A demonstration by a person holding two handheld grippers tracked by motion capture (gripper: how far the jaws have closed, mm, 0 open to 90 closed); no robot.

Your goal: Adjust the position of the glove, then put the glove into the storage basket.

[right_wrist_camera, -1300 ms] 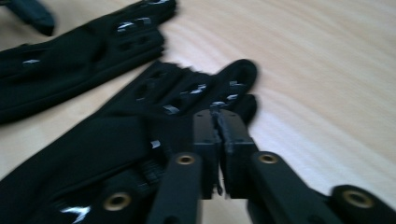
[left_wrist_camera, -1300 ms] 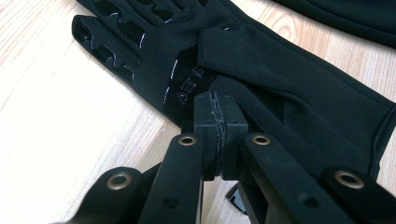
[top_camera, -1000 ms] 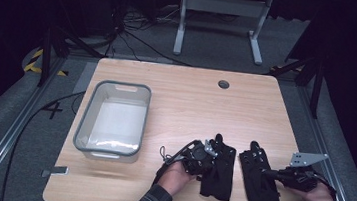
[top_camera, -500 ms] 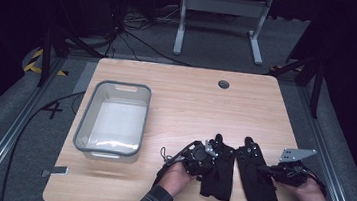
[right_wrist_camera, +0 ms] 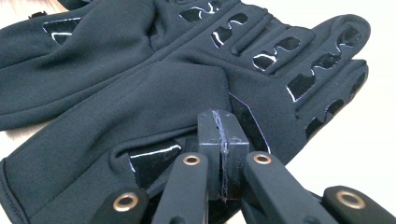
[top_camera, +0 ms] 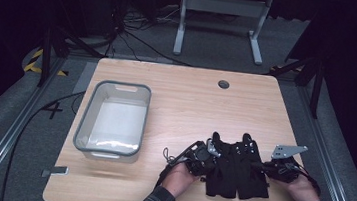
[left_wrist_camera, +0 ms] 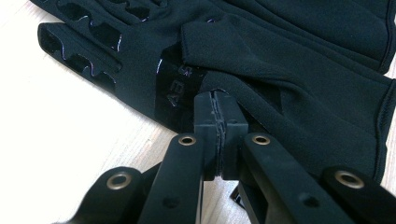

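In the left gripper view, a glossy black patch (left_wrist_camera: pixel 175 86) on the near glove (left_wrist_camera: pixel 289 88) bears raised letters, seen sideways, that look like "A3 S"; the rest is hidden. On the floor left of the table (top_camera: pixel 187 96), a dark mark (top_camera: pixel 52 110) reads like "4".

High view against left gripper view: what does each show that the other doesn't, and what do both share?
High view alone: the grey bin, the round cable hole, the right gripper, both hands and the two black gloves side by side.

Left gripper view alone: the left gripper with jaws shut at a glove's edge, and glossy lettering on that glove.

Both: black gloves lying on the wooden table.
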